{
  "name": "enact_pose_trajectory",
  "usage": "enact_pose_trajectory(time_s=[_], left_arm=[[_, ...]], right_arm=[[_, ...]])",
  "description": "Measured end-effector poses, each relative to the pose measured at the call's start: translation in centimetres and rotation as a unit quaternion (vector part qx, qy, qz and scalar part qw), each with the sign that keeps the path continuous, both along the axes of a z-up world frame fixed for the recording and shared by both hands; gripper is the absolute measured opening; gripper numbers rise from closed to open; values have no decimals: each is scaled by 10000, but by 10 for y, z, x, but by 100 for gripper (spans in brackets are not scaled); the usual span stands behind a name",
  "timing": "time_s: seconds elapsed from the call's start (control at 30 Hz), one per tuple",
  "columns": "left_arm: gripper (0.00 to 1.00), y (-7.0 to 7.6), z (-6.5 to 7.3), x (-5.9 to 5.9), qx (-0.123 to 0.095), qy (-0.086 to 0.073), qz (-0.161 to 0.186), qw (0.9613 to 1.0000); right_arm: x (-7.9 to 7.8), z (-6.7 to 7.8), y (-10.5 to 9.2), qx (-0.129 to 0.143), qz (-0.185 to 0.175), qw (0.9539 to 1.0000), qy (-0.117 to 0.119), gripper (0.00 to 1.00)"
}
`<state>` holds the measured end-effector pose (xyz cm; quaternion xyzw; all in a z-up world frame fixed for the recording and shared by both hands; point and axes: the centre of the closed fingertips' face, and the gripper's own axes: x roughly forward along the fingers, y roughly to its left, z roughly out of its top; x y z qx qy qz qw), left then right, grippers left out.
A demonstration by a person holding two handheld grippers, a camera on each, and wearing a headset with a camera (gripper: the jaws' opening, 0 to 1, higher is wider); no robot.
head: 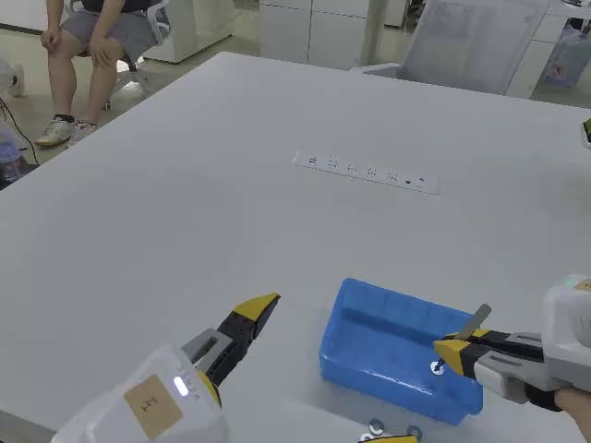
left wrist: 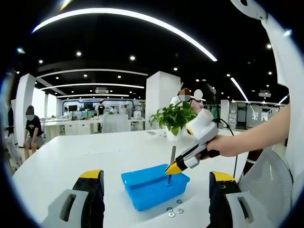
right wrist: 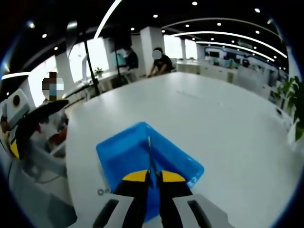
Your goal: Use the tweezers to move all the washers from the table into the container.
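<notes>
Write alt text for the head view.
The right gripper holds tweezers over a blue container on a white table. The left gripper hovers beside it, and washers lie on the table by the container's near edge.

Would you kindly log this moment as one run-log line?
left gripper open, empty | right gripper shut on tweezers | tips in blue container | washers on table beside it

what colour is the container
Bright blue. The container shows best in the head view.
</notes>
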<state>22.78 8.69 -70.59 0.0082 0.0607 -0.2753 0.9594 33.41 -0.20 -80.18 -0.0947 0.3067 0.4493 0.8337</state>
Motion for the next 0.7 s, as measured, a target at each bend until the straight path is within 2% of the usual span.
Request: enact_pose_trajectory(time_s=[0.27, 0.47, 0.57, 0.6, 0.7], left_arm=[[92, -1, -3, 0, 72, 51, -12, 10000], [92, -3, -2, -1, 61, 52, -54, 10000], [91, -3, -2, -1, 64, 74, -57, 9999], [91, -3, -2, -1, 71, 70, -53, 9999], [91, -3, -3, -1, 102, 82, -40, 9999]], right_arm=[[-14, 23, 3, 193, 98, 9997, -102, 5], [-34, 38, 8, 356, 292, 9989, -90, 5], [-45, 40, 10, 474, 357, 9982, 44, 5], [-51, 38, 11, 528, 389, 9977, 163, 5], [-58, 34, 11, 577, 397, 9972, 251, 5]])
